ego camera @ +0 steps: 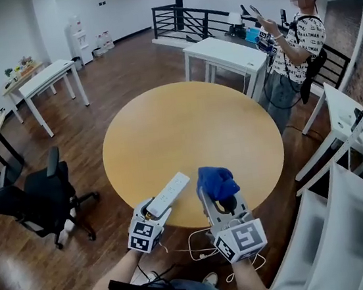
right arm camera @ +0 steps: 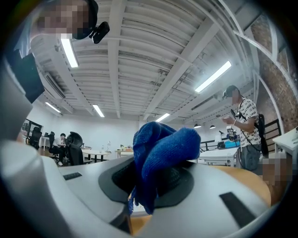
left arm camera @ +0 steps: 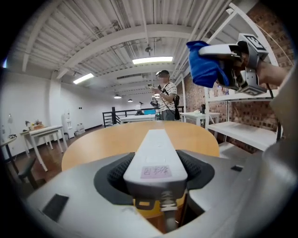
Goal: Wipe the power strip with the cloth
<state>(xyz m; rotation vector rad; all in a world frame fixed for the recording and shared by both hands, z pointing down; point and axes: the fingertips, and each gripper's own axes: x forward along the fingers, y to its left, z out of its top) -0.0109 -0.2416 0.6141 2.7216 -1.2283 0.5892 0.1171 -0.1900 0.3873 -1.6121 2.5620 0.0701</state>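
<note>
My left gripper (ego camera: 158, 210) is shut on one end of a white power strip (ego camera: 169, 193), which juts out over the near edge of the round wooden table (ego camera: 187, 140). In the left gripper view the power strip (left arm camera: 156, 151) runs straight ahead between the dark pads, its cable hanging below. My right gripper (ego camera: 219, 199) is shut on a bunched blue cloth (ego camera: 216, 181), held just right of the strip and apart from it. In the right gripper view the blue cloth (right arm camera: 158, 158) bulges out of the jaws. The left gripper view shows the cloth (left arm camera: 205, 65) up at the right.
A person (ego camera: 294, 40) stands beyond the table at the far right beside white desks (ego camera: 226, 54). White shelving (ego camera: 352, 178) is close on the right. A black office chair (ego camera: 45, 192) stands left of the table, more white tables (ego camera: 47, 79) further left. A white cable (ego camera: 198, 245) lies on the floor.
</note>
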